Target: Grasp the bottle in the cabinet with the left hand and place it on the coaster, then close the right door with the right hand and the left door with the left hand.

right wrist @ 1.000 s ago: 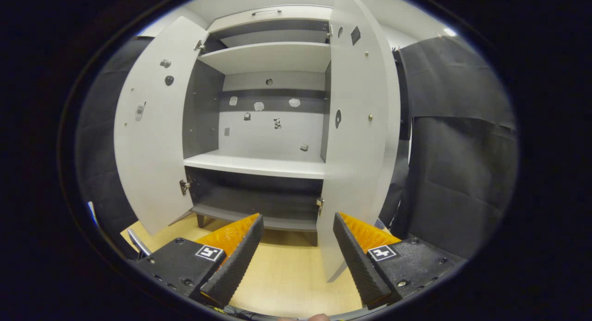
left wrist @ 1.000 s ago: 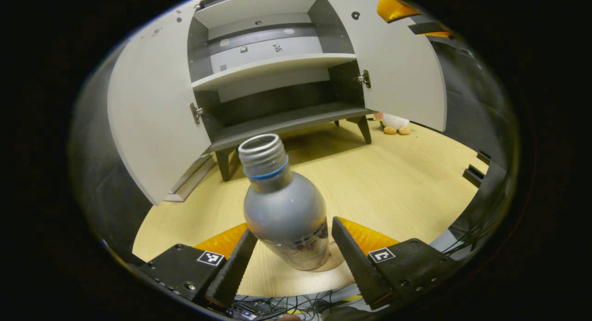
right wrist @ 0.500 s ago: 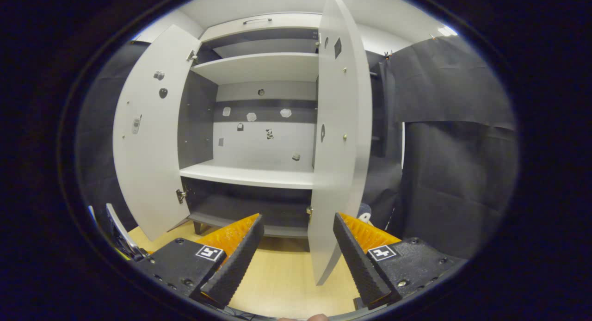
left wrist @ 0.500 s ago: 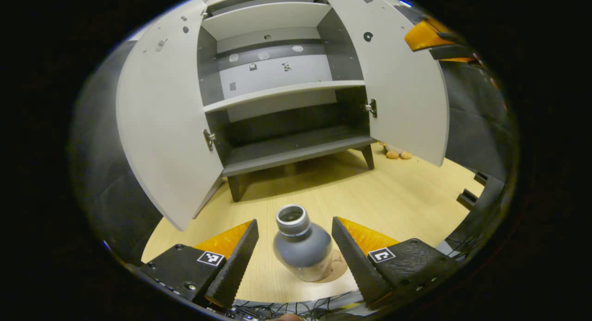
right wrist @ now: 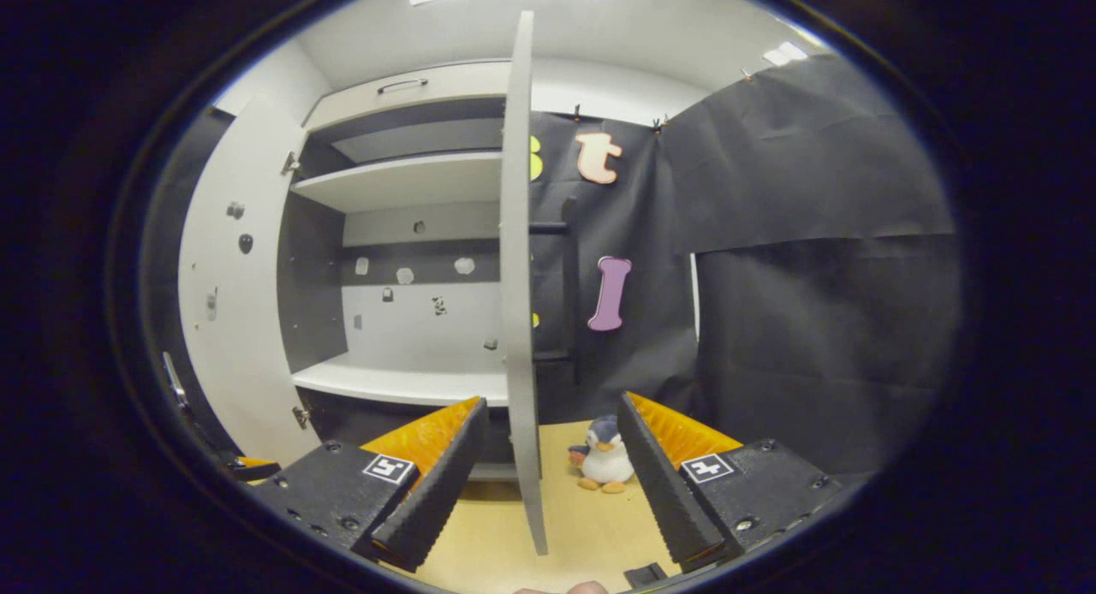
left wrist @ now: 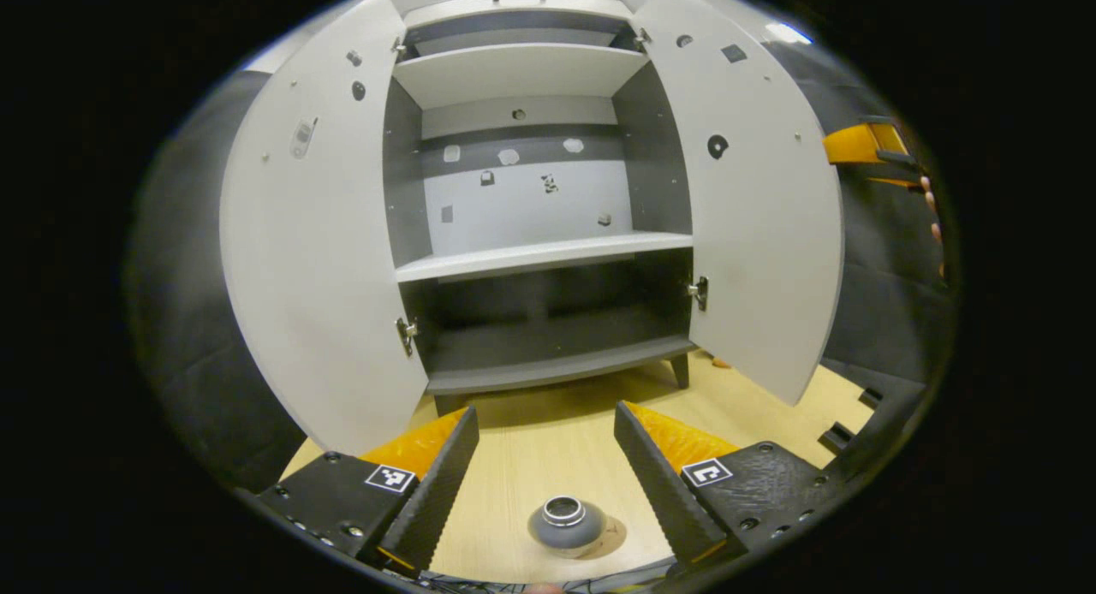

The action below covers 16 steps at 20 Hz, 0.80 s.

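Note:
The silver bottle (left wrist: 565, 525) stands upright on the round coaster (left wrist: 610, 538) on the wooden table, seen from above. My left gripper (left wrist: 545, 478) is open well above it, touching nothing. The grey cabinet (left wrist: 531, 252) stands beyond with both doors open: left door (left wrist: 317, 252), right door (left wrist: 753, 234). In the right gripper view the right door (right wrist: 518, 320) shows edge-on, its edge between the open fingers of my right gripper (right wrist: 548, 466) but farther off. The other gripper (left wrist: 865, 142) and a hand show at the right behind the right door.
A small penguin toy (right wrist: 605, 466) sits on the table right of the right door. Black cloth walls (right wrist: 813, 303) close the booth on the right. The cabinet shelves (left wrist: 539, 256) are bare. Cables lie at the table's near edge (left wrist: 514, 584).
My left gripper rose away from the bottle, left standing on the coaster. My right gripper swung right, so the right door now appears edge-on with the penguin toy in view.

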Available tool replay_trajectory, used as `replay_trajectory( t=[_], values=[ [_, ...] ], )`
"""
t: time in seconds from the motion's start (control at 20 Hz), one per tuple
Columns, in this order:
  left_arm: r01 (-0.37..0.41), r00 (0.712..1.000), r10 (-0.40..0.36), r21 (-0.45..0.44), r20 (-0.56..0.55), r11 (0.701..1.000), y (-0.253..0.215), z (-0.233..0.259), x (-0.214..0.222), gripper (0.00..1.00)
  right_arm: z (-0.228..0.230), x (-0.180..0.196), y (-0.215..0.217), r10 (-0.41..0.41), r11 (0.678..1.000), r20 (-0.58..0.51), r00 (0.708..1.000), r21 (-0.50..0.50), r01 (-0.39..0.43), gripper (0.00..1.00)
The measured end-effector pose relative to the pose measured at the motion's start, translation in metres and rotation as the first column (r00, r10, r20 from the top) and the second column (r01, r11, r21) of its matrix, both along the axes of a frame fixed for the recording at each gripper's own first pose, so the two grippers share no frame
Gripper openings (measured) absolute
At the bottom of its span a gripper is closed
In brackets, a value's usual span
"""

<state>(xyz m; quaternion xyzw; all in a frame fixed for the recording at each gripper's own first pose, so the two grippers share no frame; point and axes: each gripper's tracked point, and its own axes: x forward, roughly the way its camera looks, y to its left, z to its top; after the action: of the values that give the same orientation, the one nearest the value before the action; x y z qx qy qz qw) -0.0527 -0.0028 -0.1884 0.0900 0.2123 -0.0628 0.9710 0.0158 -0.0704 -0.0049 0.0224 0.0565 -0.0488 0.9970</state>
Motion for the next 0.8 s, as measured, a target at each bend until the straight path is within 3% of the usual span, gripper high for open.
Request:
replay_trajectory(
  t=[0.2,0.55,0.8],
  values=[
    [0.024,1.000,-0.024,-0.016,0.003,1.000,-0.002,0.018,0.008,0.97,0.009,0.001,-0.014,-0.004,1.000,-0.011,1.000,0.023,0.004,0.99],
    [-0.016,1.000,0.017,-0.065,0.010,0.998,0.002,0.043,0.011,0.98,0.056,0.016,-0.050,-0.037,0.999,0.077,0.996,-0.001,0.037,1.00],
    [-0.062,0.997,0.066,-0.096,0.040,0.993,0.014,0.075,0.014,0.98,0.054,0.040,-0.062,-0.044,0.999,0.016,0.999,-0.014,0.045,1.00]
  ],
)
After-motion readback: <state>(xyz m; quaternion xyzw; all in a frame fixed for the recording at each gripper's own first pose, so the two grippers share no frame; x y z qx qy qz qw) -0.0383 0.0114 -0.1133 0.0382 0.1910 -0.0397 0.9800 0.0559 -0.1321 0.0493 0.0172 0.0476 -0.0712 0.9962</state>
